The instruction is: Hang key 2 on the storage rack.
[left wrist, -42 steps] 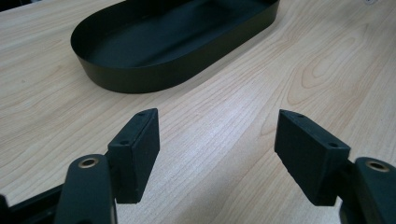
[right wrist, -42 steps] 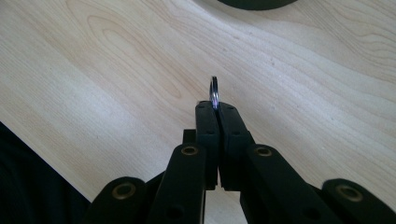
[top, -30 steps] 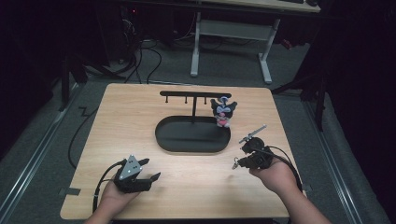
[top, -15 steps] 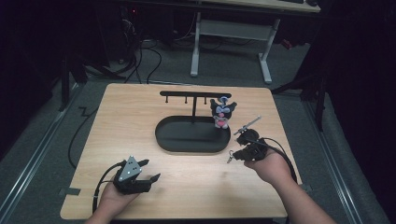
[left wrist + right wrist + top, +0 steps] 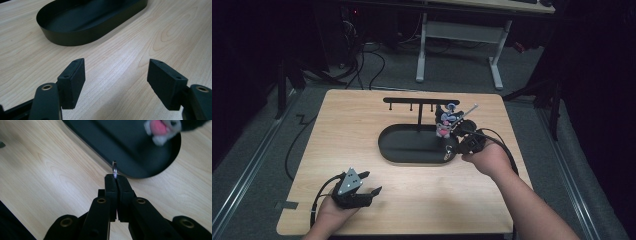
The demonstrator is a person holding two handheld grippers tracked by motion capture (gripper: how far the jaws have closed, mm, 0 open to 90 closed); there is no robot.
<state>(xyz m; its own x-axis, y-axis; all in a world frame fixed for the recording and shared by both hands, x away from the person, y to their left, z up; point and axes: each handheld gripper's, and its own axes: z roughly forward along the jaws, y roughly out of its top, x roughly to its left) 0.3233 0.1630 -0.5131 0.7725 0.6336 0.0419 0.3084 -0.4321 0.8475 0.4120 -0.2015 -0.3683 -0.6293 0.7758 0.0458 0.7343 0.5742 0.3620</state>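
Note:
A black oval tray [image 5: 388,150] sits mid-table, with a black rack bar [image 5: 421,100] with hooks standing over it on a post. A small grey and pink plush toy [image 5: 445,122] is at the tray's right end, below the bar. My right gripper [image 5: 450,149] hovers over the tray's right rim, shut on a thin metal key ring [image 5: 114,168] that sticks up from the closed pads [image 5: 111,182]. The plush toy [image 5: 160,128] is blurred beyond it. My left gripper [image 5: 370,182] rests at the front left, open, with bare wood between its pads [image 5: 72,80].
The tray's near wall [image 5: 75,37] lies ahead of the left gripper. Cables trail from both grippers over the wooden table [image 5: 352,125]. Beyond the far edge stand a desk frame [image 5: 457,35] and floor cables.
My right gripper has moved left and away from me, from the right side of the table to the tray's right rim, carrying the ring. The left gripper has stayed put.

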